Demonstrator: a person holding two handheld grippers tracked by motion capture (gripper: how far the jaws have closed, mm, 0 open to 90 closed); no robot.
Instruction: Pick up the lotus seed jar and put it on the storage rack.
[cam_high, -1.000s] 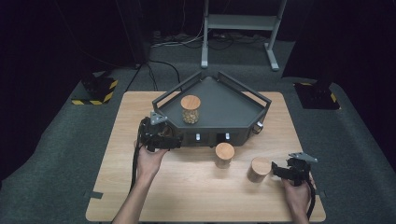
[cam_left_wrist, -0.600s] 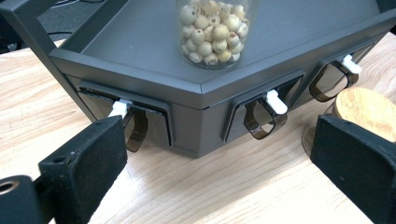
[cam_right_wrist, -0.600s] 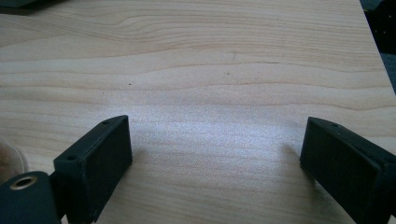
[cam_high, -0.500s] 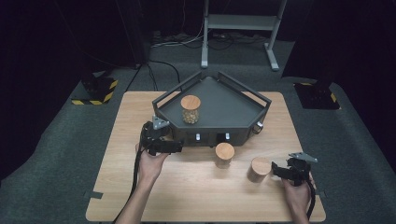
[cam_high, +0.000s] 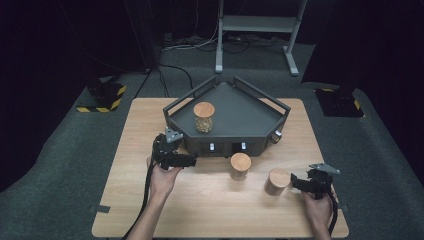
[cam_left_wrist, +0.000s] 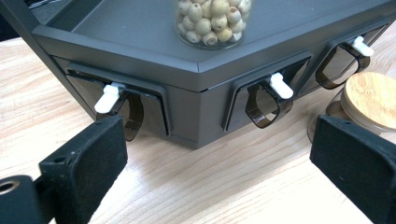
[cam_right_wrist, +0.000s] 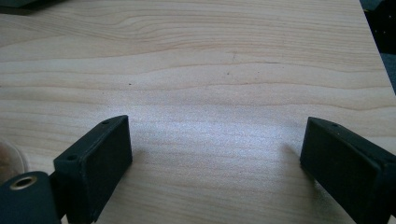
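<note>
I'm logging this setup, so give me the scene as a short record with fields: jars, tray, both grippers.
jar on tray: glass jar of pale beads with wooden lid, upright on the dark grey angular tray
jars on table: two wooden-lidded jars, and, in front of the tray
left gripper: open, facing tray front
right gripper: open, beside the right-hand jar

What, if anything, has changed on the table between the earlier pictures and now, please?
The left gripper has drawn slightly back toward the person, away from the dark grey angular tray, jaws open and empty. The right gripper and the three wooden-lidded glass jars kept their places.
</note>
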